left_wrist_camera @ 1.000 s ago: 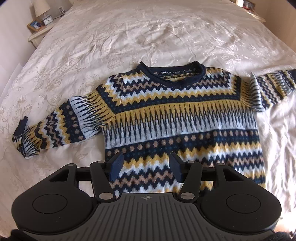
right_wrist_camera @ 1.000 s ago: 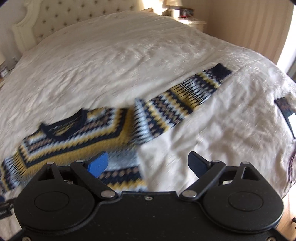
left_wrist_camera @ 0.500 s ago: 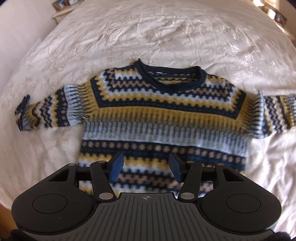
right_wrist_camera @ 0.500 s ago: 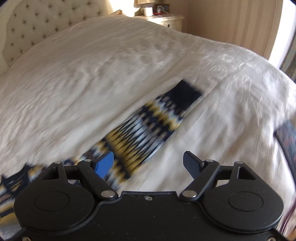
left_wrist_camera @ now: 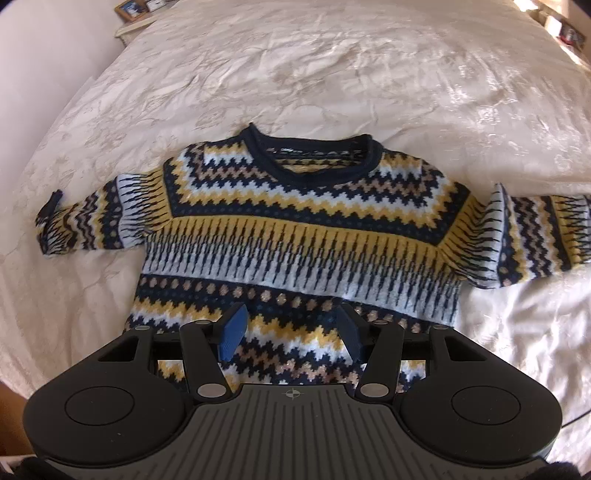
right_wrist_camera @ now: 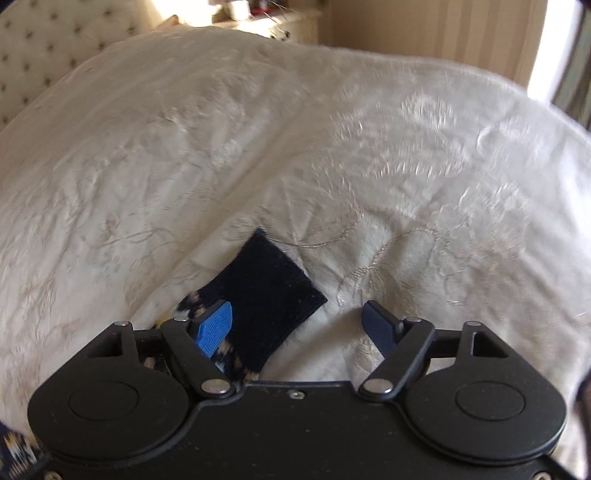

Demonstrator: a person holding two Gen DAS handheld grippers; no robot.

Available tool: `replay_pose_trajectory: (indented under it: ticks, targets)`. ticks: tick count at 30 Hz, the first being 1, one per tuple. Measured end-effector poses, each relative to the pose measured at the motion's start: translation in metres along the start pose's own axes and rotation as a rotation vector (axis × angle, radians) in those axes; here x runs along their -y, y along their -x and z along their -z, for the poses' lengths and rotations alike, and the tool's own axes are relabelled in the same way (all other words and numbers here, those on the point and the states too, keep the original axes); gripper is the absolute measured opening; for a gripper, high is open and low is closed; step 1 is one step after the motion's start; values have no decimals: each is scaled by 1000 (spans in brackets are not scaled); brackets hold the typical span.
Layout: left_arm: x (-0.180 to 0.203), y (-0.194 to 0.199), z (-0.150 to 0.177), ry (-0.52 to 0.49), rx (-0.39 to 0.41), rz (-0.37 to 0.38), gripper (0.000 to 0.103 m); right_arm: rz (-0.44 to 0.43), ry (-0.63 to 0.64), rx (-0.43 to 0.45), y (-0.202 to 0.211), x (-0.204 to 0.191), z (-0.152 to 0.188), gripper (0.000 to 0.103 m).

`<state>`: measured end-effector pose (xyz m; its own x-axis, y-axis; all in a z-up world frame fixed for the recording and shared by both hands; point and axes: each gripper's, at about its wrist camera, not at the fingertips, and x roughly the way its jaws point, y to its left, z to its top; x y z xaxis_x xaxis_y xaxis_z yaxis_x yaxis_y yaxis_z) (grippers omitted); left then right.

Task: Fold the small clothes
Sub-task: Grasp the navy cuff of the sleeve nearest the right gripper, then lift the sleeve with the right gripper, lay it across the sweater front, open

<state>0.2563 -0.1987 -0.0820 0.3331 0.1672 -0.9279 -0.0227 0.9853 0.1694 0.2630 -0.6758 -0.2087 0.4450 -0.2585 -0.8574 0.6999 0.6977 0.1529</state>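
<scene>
Over the sweater's (left_wrist_camera: 303, 236) navy cuff (right_wrist_camera: 269, 295), lower your right claw (right_wrist_camera: 299, 325), released, astride the cuff edge, then clench; left claw (left_wrist_camera: 291, 332), released, hovers above the hem.

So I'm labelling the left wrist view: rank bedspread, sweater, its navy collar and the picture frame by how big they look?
1. bedspread
2. sweater
3. navy collar
4. picture frame, tiny, though it is far off and cut by the picture's edge.

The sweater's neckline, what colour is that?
Dark navy, a plain rolled collar above the zigzag bands of the sweater; the left wrist view shows it best.
</scene>
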Motion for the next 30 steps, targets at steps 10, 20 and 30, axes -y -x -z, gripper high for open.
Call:
replay_pose_trajectory:
  ticks: [10, 20, 30]
  targets:
    - [-4, -3, -5, 10, -6, -23, 53, -172, -123, 15, 16, 25, -11, 16]
    - [-23, -11, -2, -22, 21, 57, 53, 64, -4, 138, 106, 37, -2, 15]
    - [-107, -44, 0, -61, 30, 122, 53, -223, 286, 320, 232, -158, 70, 15]
